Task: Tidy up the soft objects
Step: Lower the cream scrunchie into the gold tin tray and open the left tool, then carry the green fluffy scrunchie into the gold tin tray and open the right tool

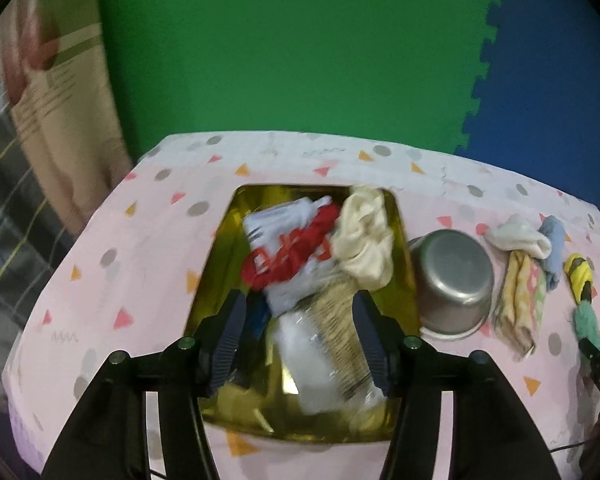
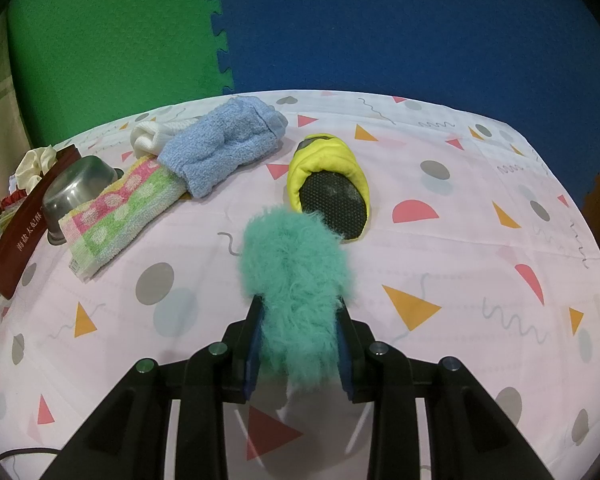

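One gold box (image 1: 220,264) fills the centre of the left wrist view, set on a pink patterned cloth (image 1: 148,216) and already loaded with soft goods — one cream scrunchie (image 1: 364,240) at its upper right, one red scrunchie (image 1: 292,256) across a white printed fabric (image 1: 276,224), and a clear bag (image 1: 332,344) of pale material lower down. The left gripper (image 1: 300,344) hangs over the box with its fingers spread wide, nothing pressed between them. Just right of the box stands one upturned steel bowl (image 1: 452,280).

In the right wrist view the right gripper (image 2: 300,344), at lower centre, has its two fingers clamped on one teal fluffy piece (image 2: 296,280). Above it and slightly right lies one yellow slipper (image 2: 332,192), dark sole up. At upper left lie three cloths, overlapping — one blue towel (image 2: 224,152), one white cloth (image 2: 148,138) and one striped pink-green towel (image 2: 116,216) — beside the bowl (image 2: 76,192) at the left edge.
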{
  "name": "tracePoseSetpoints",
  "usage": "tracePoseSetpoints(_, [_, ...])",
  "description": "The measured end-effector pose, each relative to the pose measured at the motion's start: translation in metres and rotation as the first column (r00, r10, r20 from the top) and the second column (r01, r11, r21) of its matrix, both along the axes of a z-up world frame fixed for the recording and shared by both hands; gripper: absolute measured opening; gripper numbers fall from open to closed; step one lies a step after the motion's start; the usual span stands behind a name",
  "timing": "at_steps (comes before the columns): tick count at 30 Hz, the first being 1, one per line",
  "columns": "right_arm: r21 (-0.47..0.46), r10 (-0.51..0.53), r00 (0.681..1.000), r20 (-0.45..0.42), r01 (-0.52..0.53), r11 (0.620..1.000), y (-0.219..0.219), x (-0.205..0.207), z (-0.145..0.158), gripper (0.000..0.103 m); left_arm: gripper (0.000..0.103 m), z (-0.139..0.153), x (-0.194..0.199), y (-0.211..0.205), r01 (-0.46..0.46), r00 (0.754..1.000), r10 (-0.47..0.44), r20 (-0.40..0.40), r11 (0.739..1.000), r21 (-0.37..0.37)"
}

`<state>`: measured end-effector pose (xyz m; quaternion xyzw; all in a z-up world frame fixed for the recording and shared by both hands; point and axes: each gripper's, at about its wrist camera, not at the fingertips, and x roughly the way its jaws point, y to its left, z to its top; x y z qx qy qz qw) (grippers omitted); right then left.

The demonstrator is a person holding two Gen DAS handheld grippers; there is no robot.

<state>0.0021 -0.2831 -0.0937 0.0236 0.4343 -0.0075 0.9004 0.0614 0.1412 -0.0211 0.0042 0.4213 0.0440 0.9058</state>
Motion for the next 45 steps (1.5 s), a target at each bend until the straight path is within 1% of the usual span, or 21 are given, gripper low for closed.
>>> tracePoseSetpoints(3, [-0.009,-0.003,1.0,0.001,0.003,1.0,0.001,0.0,0.0,0.03,0.058,-0.003,-0.011,0.009,-0.042,0.999,0.042,0.006,0.999,0.012])
tracePoseSetpoints(7, [-0.021,-0.003,1.0,0.0,0.003,1.0,0.004,-0.001,0.001,0.028,0.059,-0.007,-0.02,0.022,-0.077,0.997,0.077,0.006,0.997,0.002])
tracePoseSetpoints(9, [-0.017,-0.012,1.0,0.001,0.012,1.0,0.005,-0.001,0.002,0.026,0.062,-0.009,-0.024,0.028,-0.092,0.996,0.092,0.007,0.996,0.0])
tracePoseSetpoints(11, [-0.017,-0.015,1.0,-0.001,0.015,1.0,0.007,-0.002,0.002,0.025,0.063,-0.01,-0.028,0.033,-0.108,0.994,0.108,0.009,0.994,0.001])
tracePoseSetpoints(18, [-0.006,-0.012,1.0,-0.003,0.012,1.0,0.021,-0.005,0.008,0.024,0.064,-0.015,-0.038,0.044,-0.148,0.989,0.148,0.02,0.989,0.008])
tracePoseSetpoints(24, [0.012,0.008,1.0,0.01,-0.008,1.0,0.037,-0.009,0.02,0.024,0.066,-0.015,-0.042,0.049,-0.16,0.987,0.16,0.021,0.987,0.012])
tracePoseSetpoints(28, [0.005,0.036,0.999,0.023,-0.036,0.999,0.052,-0.011,0.03,0.024,0.068,-0.015,-0.044,0.057,-0.176,0.984,0.177,0.017,0.984,-0.012])
tracePoseSetpoints(30, [0.005,0.049,0.998,0.032,-0.049,0.999,0.061,-0.011,0.035,0.024,0.072,-0.014,-0.044,0.063,-0.191,0.981,0.192,0.016,0.981,-0.025])
tracePoseSetpoints(31, [0.006,0.059,0.998,0.036,-0.059,0.998,0.065,-0.011,0.038,0.024,0.072,-0.015,-0.044,0.066,-0.201,0.979,0.202,0.015,0.979,-0.03])
tracePoseSetpoints(36, [0.023,0.11,0.992,0.054,-0.112,0.993,0.092,-0.009,0.05,0.024,0.072,-0.015,-0.045,0.076,-0.241,0.97,0.241,0.015,0.971,-0.012])
tracePoseSetpoints(38, [0.028,0.138,0.989,0.061,-0.14,0.99,0.105,-0.008,0.054,0.024,0.073,-0.016,-0.045,0.081,-0.256,0.967,0.256,0.008,0.967,-0.013])
tracePoseSetpoints(45, [0.048,0.254,0.964,0.08,-0.258,0.965,0.16,0.002,0.069,0.024,0.076,-0.018,-0.046,0.107,-0.329,0.944,0.328,-0.022,0.942,-0.059])
